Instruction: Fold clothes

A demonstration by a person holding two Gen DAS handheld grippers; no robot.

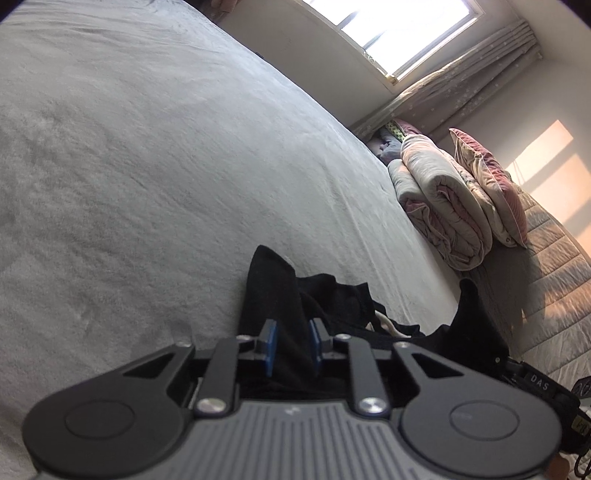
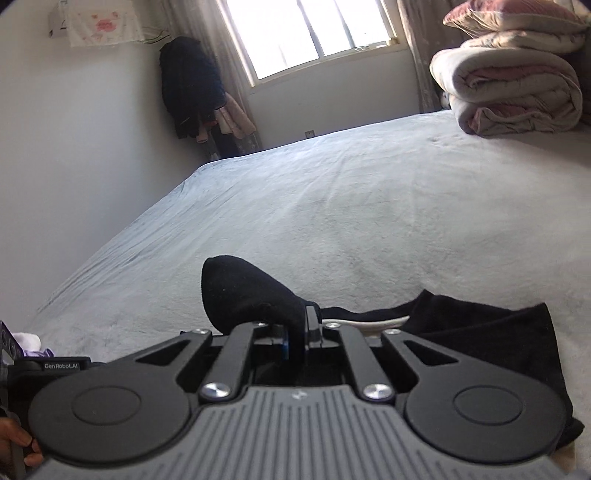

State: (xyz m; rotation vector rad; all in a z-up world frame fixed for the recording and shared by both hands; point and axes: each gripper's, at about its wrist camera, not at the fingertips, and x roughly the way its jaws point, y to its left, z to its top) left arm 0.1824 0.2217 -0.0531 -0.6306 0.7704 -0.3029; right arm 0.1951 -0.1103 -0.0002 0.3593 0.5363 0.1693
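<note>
The left gripper (image 1: 293, 341) pinches a bunch of the black top (image 1: 332, 299) between its blue pads (image 1: 271, 345). The right gripper (image 2: 297, 339) is squeezed tight on another bit of the top (image 2: 480, 325), and a fold sticks up at 11 o'clock from its tips. The top lies on the grey bed (image 2: 332, 206), close in front. A rolled quilt (image 2: 509, 96) sits far off at 2 o'clock, under a pillow (image 2: 517, 16).

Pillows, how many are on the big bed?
1 that shows: the pink pillow on top of the folded quilt, at the bed's far right corner. Others may be hidden behind the quilt.
</note>
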